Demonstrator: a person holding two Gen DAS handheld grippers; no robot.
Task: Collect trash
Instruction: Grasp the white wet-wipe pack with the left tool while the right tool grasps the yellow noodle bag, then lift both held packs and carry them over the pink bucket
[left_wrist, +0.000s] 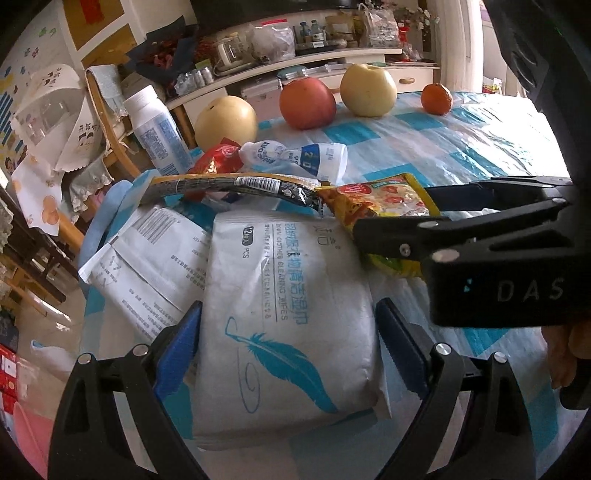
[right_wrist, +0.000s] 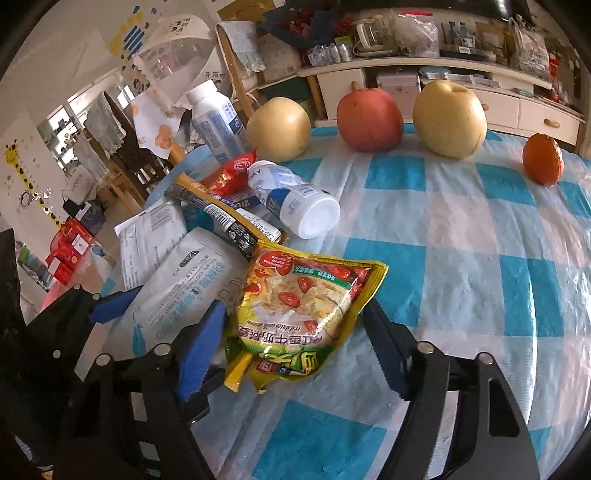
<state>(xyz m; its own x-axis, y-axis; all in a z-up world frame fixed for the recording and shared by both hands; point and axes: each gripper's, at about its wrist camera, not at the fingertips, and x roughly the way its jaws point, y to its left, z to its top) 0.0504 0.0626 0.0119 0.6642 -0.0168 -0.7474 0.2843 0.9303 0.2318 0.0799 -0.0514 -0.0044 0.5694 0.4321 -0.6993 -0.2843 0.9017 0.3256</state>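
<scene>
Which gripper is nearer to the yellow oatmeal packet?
Right. The right gripper straddles the yellow oatmeal packet, a finger on either side. The left gripper is beside it, around the white wipes pack.

You've got a blue-and-white checked tablecloth (right_wrist: 461, 240), white wipes pack (left_wrist: 291, 306) with teal feather print, yellow-green snack pouch (right_wrist: 306, 314) with red fruit, red apple (right_wrist: 369, 120), orange tangerine (right_wrist: 543, 158) near the far edge.

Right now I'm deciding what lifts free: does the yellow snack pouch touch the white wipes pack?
Touching. The right wrist view shows the yellow snack pouch overlapping the white wipes pack, no gap.
</scene>
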